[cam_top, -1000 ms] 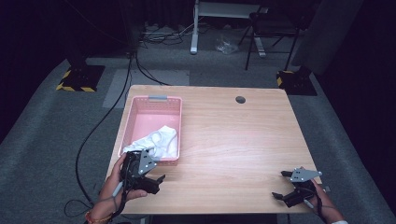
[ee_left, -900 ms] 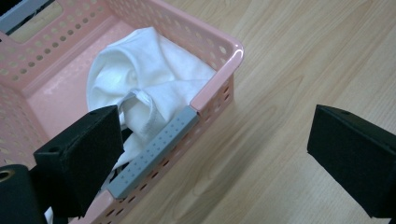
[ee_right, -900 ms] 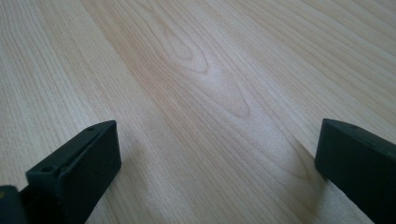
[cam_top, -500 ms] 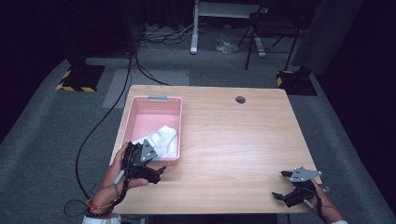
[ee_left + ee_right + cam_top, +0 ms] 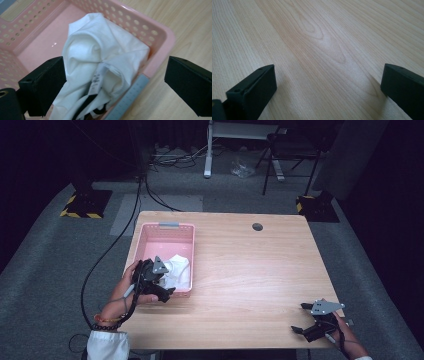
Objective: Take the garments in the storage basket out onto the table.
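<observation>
Here, at the table's (image 5: 240, 270) near edge, a person's right hand (image 5: 350, 342) rests a black gripper (image 5: 306, 330) low over bare wood at the near right corner, its jaws spread wide with nothing between them; the right gripper view looks along those parted jaws onto plain wood grain. Across at the near left, the left hand (image 5: 131, 287), a beaded band at the wrist above a white sleeve (image 5: 106, 346), holds the other gripper (image 5: 165, 292) at the near end of a pink basket (image 5: 167, 232). Its jaws also stand wide apart, one inside the basket beside a crumpled white cloth (image 5: 100, 62), the other outside over the wood, so the basket's near wall lies between them. The cloth sits heaped in the basket's near end, against that wall, a small label showing in its folds. The basket's far half is bare pink floor. Farther off, a round hole (image 5: 257, 226) marks the table's far edge, and cables (image 5: 145, 190) trail over grey carpet beyond.
</observation>
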`<action>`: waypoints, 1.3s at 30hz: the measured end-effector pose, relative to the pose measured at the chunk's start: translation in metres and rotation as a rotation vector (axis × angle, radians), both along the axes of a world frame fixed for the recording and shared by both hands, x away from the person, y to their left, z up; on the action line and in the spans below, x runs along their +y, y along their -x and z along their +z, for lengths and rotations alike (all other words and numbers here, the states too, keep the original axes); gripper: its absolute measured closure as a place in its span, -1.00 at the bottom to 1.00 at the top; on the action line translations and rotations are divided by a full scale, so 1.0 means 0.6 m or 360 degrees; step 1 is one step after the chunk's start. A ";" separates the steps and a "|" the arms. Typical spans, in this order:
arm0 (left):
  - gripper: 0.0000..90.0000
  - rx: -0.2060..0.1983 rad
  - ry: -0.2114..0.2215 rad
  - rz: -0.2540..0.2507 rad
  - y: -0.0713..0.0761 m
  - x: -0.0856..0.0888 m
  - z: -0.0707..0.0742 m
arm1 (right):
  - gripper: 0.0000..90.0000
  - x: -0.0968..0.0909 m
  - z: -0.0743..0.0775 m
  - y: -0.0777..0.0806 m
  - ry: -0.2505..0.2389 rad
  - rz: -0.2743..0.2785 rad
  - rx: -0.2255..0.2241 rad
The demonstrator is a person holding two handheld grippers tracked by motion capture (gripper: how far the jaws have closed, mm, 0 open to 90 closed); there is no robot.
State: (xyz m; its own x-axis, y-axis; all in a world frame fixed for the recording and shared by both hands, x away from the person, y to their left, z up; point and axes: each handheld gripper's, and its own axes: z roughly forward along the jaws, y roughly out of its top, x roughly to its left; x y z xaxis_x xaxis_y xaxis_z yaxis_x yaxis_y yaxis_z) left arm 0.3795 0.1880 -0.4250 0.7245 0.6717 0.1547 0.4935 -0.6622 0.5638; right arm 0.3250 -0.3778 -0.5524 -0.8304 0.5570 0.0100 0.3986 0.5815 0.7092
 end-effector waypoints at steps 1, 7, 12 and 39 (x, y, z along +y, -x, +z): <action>-0.93 0.0012 -0.0001 -0.0006 -0.005 -0.001 0.000 | -0.99 0.000 0.000 0.000 0.0001 -0.0001 0.0000; -0.93 0.0054 -0.0030 -0.0014 -0.029 -0.009 -0.004 | -0.99 0.000 0.000 0.000 0.0001 0.0001 0.0000; -0.92 0.0083 -0.0070 -0.0034 -0.043 -0.019 -0.008 | -0.99 0.000 0.000 0.000 0.0000 0.0000 0.0000; -0.88 0.0458 -0.0380 -0.0021 -0.126 -0.023 -0.086 | -0.99 0.000 0.000 0.000 0.0000 0.0003 0.0001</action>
